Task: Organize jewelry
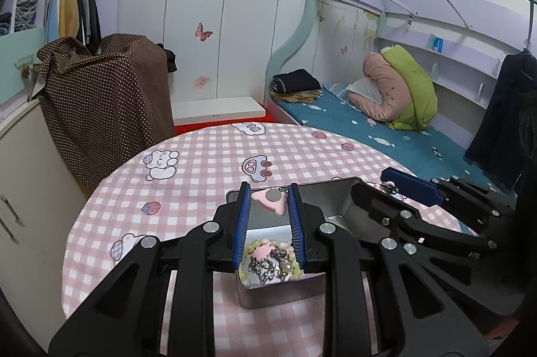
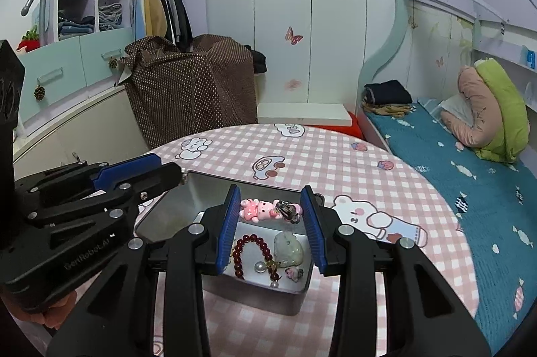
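A silver metal tin [image 1: 332, 199] [image 2: 174, 209] sits on the round table. My left gripper [image 1: 268, 199] is shut on a pink keychain charm [image 1: 270, 201] and holds it above the tin's left part, where a pale bead bracelet and metal chains [image 1: 268, 263] lie. My right gripper [image 2: 271, 206] is open over the tin's right part, with a pink bear keychain [image 2: 260, 209] between its fingers. Below it lie a dark red bead bracelet [image 2: 255, 248], a pale green stone pendant [image 2: 288, 249] and small pearls [image 2: 258, 266].
The table wears a pink checked cloth [image 1: 201, 162] [image 2: 335, 155]. A brown dotted covered object [image 1: 104, 95] stands behind the table at left. A bunk bed with blue bedding [image 1: 386, 129] [image 2: 453, 155] lies at right. White wardrobes [image 2: 285, 4] stand behind.
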Demonstrator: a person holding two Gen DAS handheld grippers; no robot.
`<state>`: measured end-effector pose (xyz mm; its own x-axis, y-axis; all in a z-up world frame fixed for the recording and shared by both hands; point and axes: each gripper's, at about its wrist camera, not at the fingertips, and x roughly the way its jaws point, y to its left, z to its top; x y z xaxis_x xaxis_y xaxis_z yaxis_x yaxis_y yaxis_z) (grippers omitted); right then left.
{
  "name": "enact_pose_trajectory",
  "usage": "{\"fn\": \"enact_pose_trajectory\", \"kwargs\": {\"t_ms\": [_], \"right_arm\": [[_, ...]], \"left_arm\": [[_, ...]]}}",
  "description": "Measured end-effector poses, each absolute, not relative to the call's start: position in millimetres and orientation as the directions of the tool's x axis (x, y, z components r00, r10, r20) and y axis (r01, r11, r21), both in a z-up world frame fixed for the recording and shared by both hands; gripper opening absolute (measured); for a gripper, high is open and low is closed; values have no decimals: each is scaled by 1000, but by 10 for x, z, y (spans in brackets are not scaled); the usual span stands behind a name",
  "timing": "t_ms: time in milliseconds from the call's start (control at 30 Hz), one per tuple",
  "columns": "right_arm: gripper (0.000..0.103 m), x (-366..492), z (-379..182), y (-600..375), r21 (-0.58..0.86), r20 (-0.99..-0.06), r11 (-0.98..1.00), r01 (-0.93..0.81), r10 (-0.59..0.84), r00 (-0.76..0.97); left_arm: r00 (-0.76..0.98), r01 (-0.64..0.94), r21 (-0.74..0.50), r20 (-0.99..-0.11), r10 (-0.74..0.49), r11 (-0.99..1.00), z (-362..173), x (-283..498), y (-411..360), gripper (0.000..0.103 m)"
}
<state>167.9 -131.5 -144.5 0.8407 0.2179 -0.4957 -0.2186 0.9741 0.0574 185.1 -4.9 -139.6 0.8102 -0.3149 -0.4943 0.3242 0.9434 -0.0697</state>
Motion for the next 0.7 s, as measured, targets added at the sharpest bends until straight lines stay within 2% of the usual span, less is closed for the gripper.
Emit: {"fn": "enact_pose_trajectory", "kwargs": {"t_ms": [400,433,467,500,567,700], "right_arm": [[37,1830,-1556,-1361,74,-548,963,-260,257,796],[39,1828,-1553,-1361,73,-549,962,-265,261,794],[47,1816,-1538,-1368,66,-545,963,-260,253,800],[60,1810,-1536,-1383,61,-540,965,-254,246,805],[68,1799,-1512,-1414,48,-528,972,-228,219,821],[69,1790,-1487,-1507,58,-525,978,-198,199,828]], "left_arm": [[768,351,-104,-536,-350,930,-1563,2120,-24,23],[765,350,-110,-539,-352,930,-1566,2131,-8,24],[766,346,-108,-541,-347,932,-1566,2134,-4,24],[770,338,-104,-541,-339,935,-1567,2136,7,25],[771,336,-102,-541,-336,936,-1565,2123,23,45],[774,333,-102,-538,-334,937,-1557,2079,39,55]]}}
